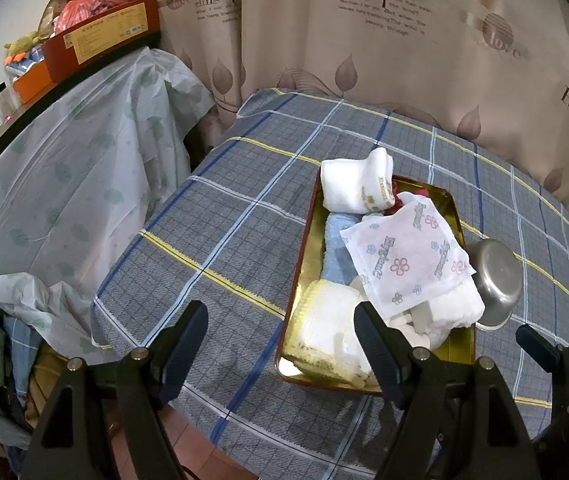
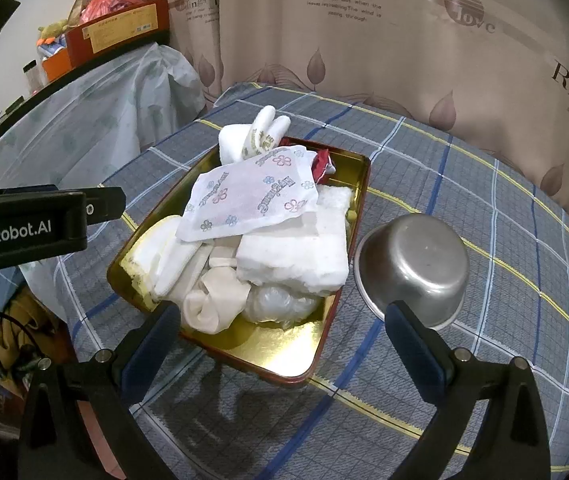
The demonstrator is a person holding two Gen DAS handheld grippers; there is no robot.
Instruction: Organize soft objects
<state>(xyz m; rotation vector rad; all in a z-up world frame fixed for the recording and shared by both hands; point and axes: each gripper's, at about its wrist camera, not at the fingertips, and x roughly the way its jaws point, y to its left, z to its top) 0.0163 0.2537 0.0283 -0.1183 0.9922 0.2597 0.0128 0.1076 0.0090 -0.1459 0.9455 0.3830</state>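
Note:
A gold tin tray (image 1: 458, 346) (image 2: 284, 354) with a red rim sits on the plaid table and holds a pile of soft things: white towels (image 1: 348, 184) (image 2: 300, 256), a blue cloth (image 1: 334, 248), a flowered white wipe packet (image 1: 408, 256) (image 2: 252, 196), a yellow-edged cloth (image 1: 324, 332), a rolled white sock (image 2: 216, 304) and a clear plastic bag (image 2: 280, 304). My left gripper (image 1: 280, 340) is open and empty above the tray's near left corner. My right gripper (image 2: 284, 332) is open and empty over the tray's near end.
A steel bowl (image 1: 496, 284) (image 2: 416, 268) lies upside down just right of the tray. The plaid cloth (image 1: 220, 232) covers the table. A curtain (image 1: 364, 40) hangs behind. A plastic-covered shelf (image 1: 64, 152) with boxes stands to the left.

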